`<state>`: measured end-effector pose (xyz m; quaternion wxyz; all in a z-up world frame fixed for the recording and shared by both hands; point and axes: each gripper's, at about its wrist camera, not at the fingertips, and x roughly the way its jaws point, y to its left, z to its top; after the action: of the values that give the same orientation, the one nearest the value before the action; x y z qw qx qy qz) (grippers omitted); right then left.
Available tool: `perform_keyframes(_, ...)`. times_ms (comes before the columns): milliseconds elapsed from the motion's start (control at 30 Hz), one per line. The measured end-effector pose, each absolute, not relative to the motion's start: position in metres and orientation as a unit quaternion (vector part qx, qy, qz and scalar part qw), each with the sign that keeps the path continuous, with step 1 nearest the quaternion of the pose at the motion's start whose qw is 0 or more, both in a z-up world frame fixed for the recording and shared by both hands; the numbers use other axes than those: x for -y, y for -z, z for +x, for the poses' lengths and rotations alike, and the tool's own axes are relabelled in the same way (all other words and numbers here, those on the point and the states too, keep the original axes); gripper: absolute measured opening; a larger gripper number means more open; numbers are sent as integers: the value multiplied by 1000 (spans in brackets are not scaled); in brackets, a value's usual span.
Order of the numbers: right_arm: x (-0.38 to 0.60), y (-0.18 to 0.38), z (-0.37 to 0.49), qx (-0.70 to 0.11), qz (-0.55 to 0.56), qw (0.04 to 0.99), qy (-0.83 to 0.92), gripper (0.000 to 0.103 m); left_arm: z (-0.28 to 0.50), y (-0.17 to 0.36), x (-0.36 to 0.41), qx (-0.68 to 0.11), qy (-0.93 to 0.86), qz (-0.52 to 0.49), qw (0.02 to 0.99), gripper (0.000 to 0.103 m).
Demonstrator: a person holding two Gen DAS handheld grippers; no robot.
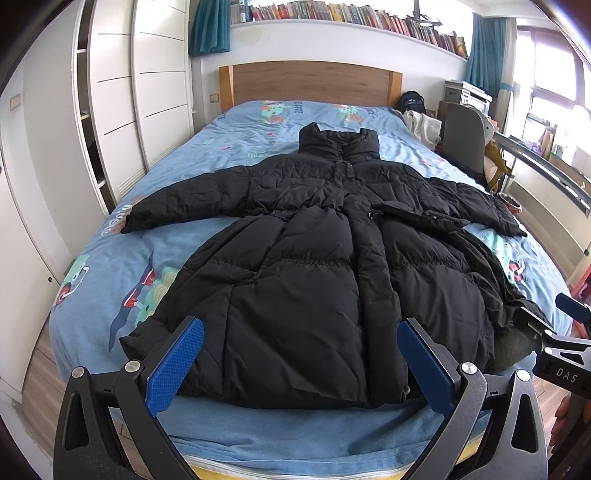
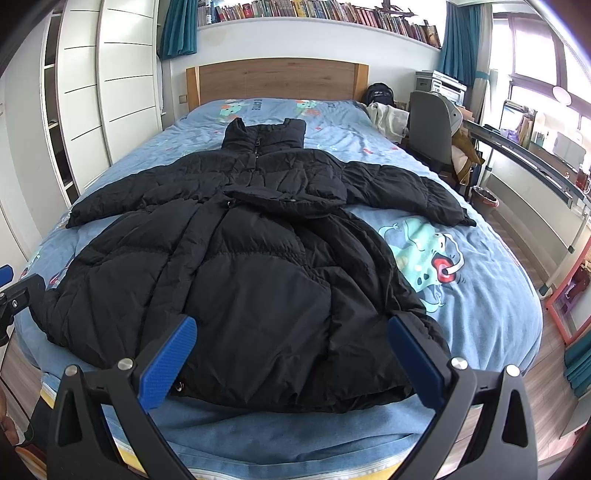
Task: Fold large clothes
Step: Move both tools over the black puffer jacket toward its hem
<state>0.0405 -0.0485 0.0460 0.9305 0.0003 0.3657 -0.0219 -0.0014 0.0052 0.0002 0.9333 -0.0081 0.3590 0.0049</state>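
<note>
Black puffer coat point(image 1: 314, 258) lies flat just beyond left tongs point(image 1: 301, 363) and right tongs point(image 2: 291, 358), both wide open, empty.

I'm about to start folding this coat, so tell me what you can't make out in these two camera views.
- Underside of the black coat: hidden against the bed in both views.
- Hem edge: partly covered by the left gripper and right gripper, both open.
- Book titles on the shelf: too small.
- Floor at the bed's foot: cut off by the bottom edge.

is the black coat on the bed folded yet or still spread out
Spread out. The black coat lies flat on the bed, both sleeves out sideways, collar toward the headboard.
</note>
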Motion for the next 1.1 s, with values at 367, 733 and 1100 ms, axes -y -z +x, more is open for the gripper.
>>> perform_keyframes(367, 39, -50, 45, -369, -6, 929, 21, 103, 0, 6, -4, -374, -4, 8, 927, 103)
perform_keyframes(733, 36, -44, 48, -384, 0, 923, 14, 103, 8, 17, -10, -402, -7, 3, 916, 103)
perform_keyframes(1100, 33, -32, 53, -407, 12, 913, 3, 103, 14, 28, -14, -433, -14, 4, 901, 102)
